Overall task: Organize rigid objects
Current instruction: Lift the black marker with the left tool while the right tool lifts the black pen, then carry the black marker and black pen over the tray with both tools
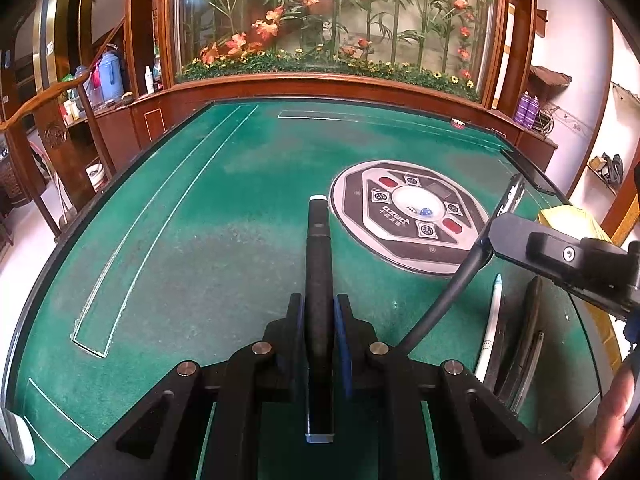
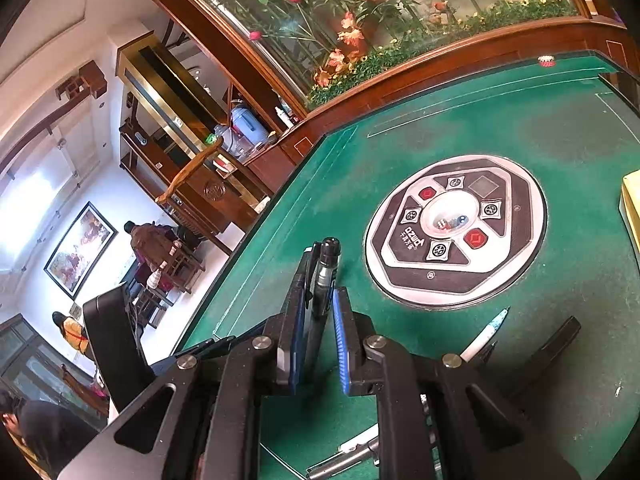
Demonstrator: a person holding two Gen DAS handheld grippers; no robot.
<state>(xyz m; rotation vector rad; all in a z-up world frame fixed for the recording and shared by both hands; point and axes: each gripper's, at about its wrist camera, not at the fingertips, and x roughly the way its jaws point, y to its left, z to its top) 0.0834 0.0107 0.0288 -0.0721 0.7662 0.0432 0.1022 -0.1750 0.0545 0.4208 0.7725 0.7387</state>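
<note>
My left gripper [image 1: 320, 304] is shut on a black marker [image 1: 318, 256] with pale ends, which runs straight along the fingers above the green felt table [image 1: 224, 240]. My right gripper [image 2: 320, 292] is shut on a black clip pen [image 2: 326, 264] that points toward the table's left edge. In the left wrist view the right gripper [image 1: 498, 232] comes in from the right with that pen [image 1: 460, 280] slanting down. A white pen [image 1: 490, 332] [image 2: 484, 336] and a black pen [image 2: 552, 344] lie on the felt near the front right.
A round control panel [image 1: 408, 220] [image 2: 456, 232] with a dice dome is set in the table's middle. A yellow box [image 1: 572, 220] [image 2: 632, 200] stands at the right edge. A grey pen [image 2: 344, 460] lies under the right gripper. A wooden planter ledge [image 1: 320, 84] borders the far side.
</note>
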